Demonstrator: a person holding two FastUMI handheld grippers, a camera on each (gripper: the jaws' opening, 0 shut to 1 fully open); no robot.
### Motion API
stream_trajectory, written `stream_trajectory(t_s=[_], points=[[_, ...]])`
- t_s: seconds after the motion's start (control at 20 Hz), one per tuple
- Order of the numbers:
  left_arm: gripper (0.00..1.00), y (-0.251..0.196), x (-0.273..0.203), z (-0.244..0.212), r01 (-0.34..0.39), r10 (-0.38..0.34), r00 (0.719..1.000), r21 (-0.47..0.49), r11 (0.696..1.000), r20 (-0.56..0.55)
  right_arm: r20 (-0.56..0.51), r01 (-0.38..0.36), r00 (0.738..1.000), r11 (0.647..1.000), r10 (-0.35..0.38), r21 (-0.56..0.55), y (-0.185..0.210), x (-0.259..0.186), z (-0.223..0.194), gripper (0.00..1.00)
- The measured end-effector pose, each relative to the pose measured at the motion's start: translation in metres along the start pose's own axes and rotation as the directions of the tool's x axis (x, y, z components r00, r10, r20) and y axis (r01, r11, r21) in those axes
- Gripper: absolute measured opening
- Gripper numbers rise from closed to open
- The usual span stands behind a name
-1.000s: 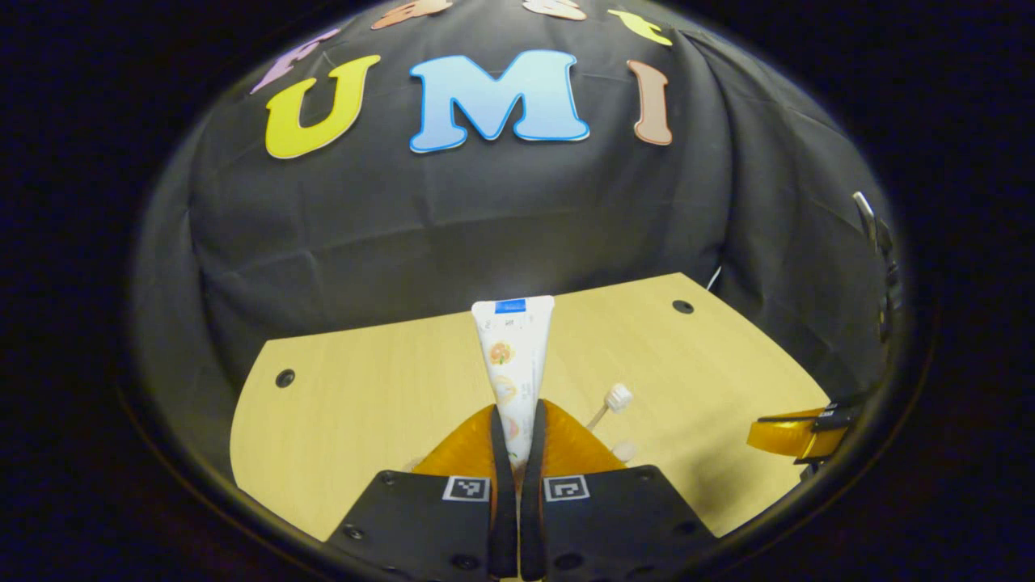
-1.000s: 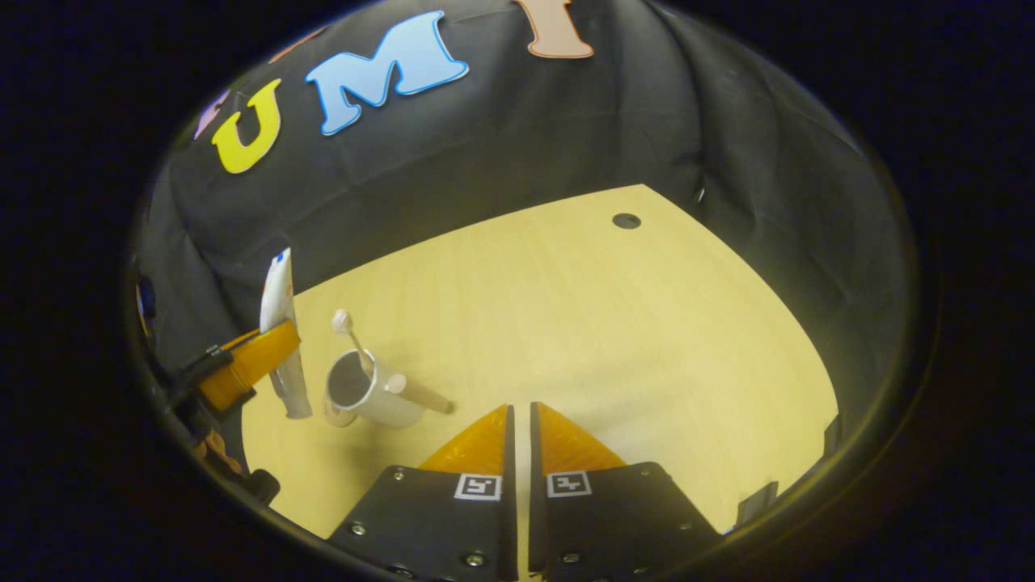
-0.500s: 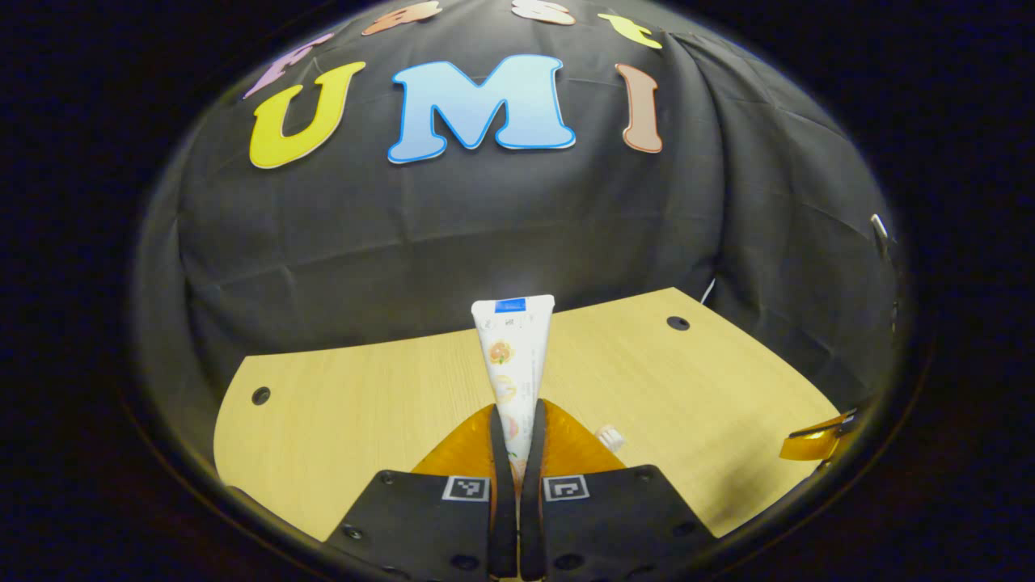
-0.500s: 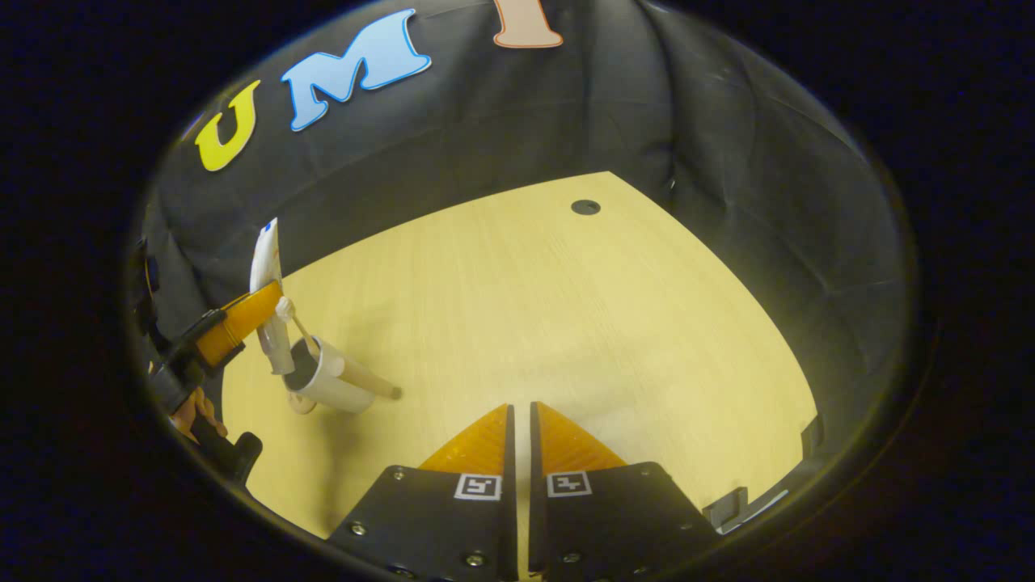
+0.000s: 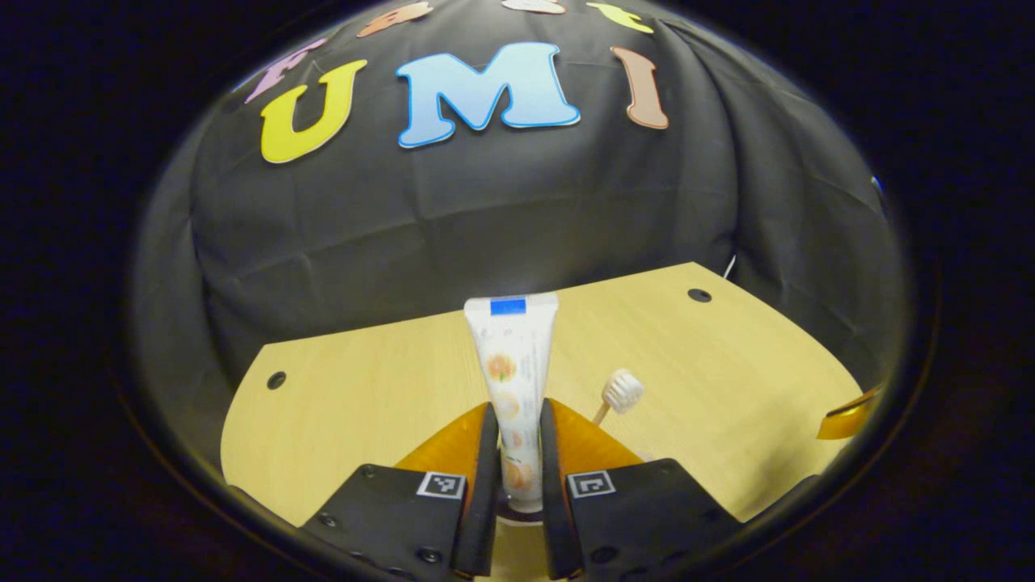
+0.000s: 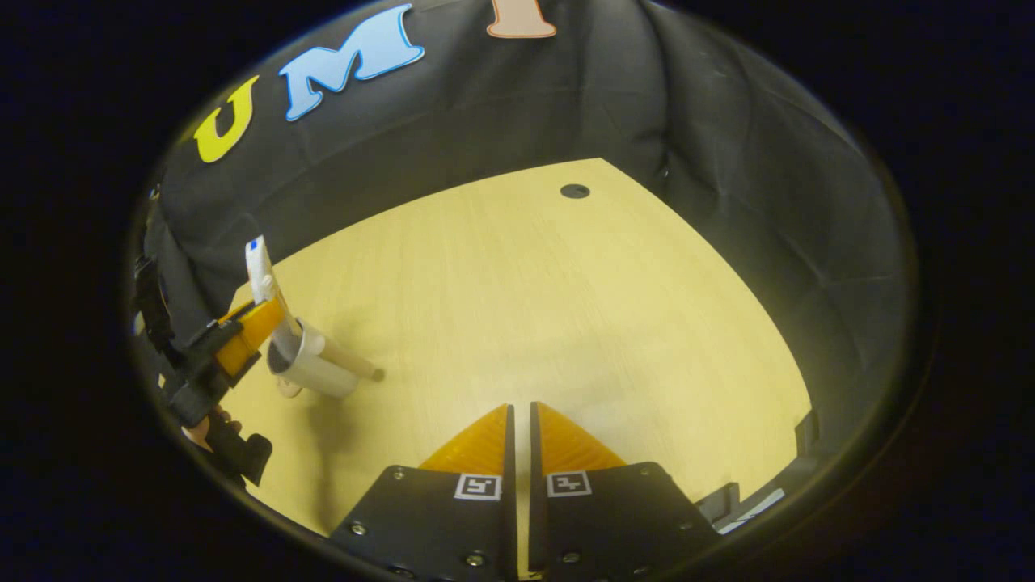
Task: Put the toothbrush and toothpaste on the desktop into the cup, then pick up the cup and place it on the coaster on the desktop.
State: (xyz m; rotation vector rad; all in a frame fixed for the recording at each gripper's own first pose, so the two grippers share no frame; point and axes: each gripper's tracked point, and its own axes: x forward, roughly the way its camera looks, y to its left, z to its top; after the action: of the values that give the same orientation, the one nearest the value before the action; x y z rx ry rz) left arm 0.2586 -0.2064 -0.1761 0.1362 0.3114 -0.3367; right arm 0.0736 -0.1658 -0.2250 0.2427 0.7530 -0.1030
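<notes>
The white toothpaste tube (image 5: pixel 512 380) stands upright between the fingers of my left gripper (image 5: pixel 517 420), cap end down in the cup's mouth. The jaws are parted a little and sit close beside the tube. The toothbrush head (image 5: pixel 623 390) sticks up just right of it. In the right gripper view the white cup (image 6: pixel 311 368) with its wooden handle stands at the far left of the desk, the toothpaste tube (image 6: pixel 260 271) rising from it and the left gripper (image 6: pixel 247 335) at its rim. My right gripper (image 6: pixel 520 416) is shut on nothing, low over the near desk.
The light wooden desktop (image 6: pixel 550 307) has dark cable holes near its back corners (image 6: pixel 575 191). A small tan round piece (image 6: pixel 285 388) peeks out beneath the cup. A hand (image 6: pixel 202 428) holds the left gripper. The right gripper's finger (image 5: pixel 845 416) shows at the far right.
My left gripper's fingers have spread apart and the tube has sunk lower into the cup. The toothbrush head shows higher again. The right gripper drew slightly away from the cup.
</notes>
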Motion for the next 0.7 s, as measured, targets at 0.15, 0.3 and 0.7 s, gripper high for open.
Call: stream_trajectory(t_s=[0.15, 0.3, 0.7], points=[[0.44, -0.001, -0.014, -0.002, -0.007, 0.007, 1.0, -0.002, 1.0, 0.004, 0.003, -0.018, 1.0, 1.0, 0.018, -0.003, 0.007, 0.0, 0.0, 0.06], [0.44, 0.0, -0.032, 0.002, -0.009, 0.009, 1.0, -0.016, 1.0, 0.019, 0.002, -0.041, 0.999, 0.999, 0.041, -0.022, 0.019, -0.003, -0.003, 0.06], [0.63, 0.019, -0.07, -0.011, -0.032, 0.032, 0.999, -0.069, 0.997, 0.001, -0.041, -0.137, 0.99, 0.987, 0.134, -0.08, 0.055, 0.003, -0.012, 0.06]])
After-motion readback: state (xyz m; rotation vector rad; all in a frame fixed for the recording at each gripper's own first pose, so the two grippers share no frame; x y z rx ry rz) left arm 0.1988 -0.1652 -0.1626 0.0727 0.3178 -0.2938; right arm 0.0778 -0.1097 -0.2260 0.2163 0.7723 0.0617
